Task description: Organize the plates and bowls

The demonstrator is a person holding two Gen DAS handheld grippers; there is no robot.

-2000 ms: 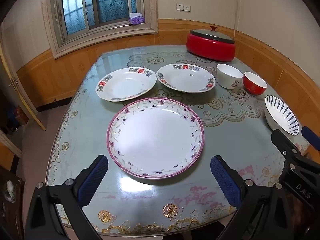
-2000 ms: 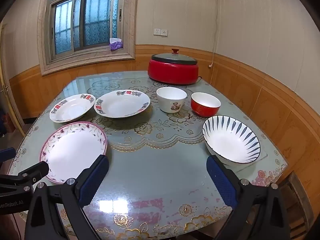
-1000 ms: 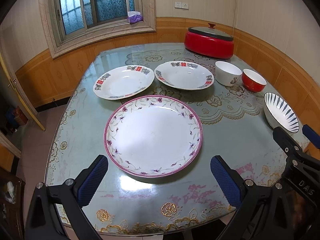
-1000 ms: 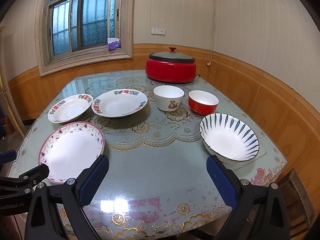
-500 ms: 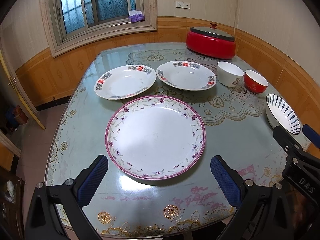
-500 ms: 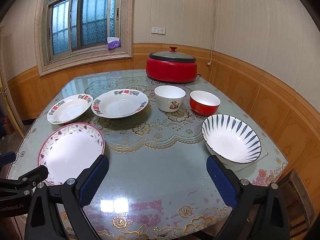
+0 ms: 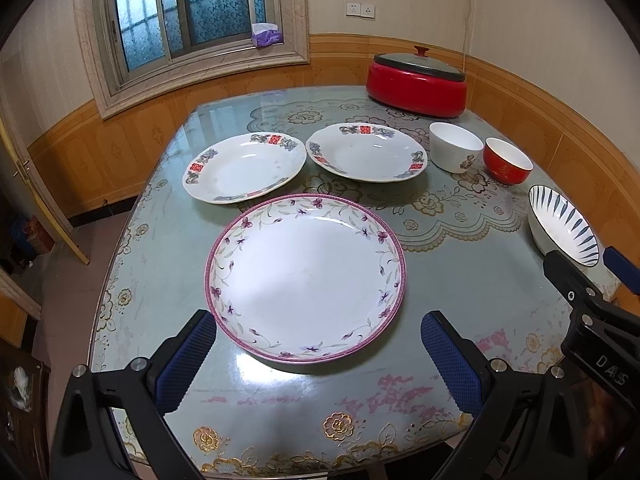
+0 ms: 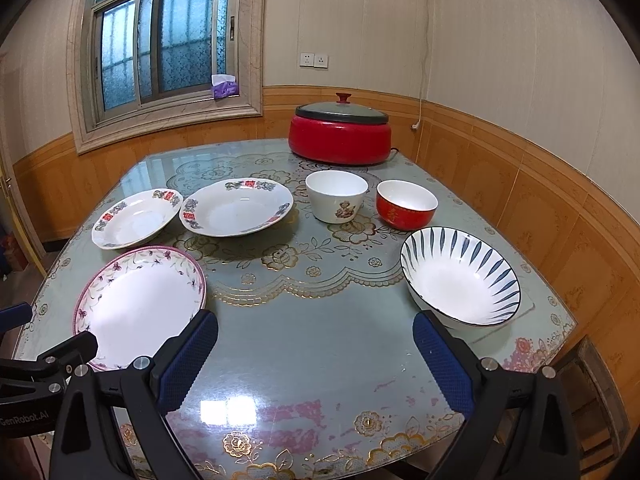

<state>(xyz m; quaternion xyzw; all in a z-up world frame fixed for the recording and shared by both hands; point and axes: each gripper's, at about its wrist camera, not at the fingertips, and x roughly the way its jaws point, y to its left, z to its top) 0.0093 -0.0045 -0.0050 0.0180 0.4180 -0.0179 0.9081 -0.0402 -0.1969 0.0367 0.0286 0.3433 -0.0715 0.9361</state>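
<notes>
Two bowls [image 8: 337, 196] sit near a red pot [image 8: 341, 137], seemingly unobstructed.

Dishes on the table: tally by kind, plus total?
Plates: 3, one pink-rimmed plate and two red-marked plates
Bowls: 3, a white bowl, a red bowl and a striped bowl
Total: 6

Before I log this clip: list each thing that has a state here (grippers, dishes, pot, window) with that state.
left gripper: open, holding nothing
right gripper: open, holding nothing
purple-rimmed plate: flat on table, empty, unstacked
two red-marked plates: side by side, empty
white bowl: upright, empty
red bowl: upright, empty
blue-striped bowl: upright, empty
red pot: lid on
window: shut
</notes>
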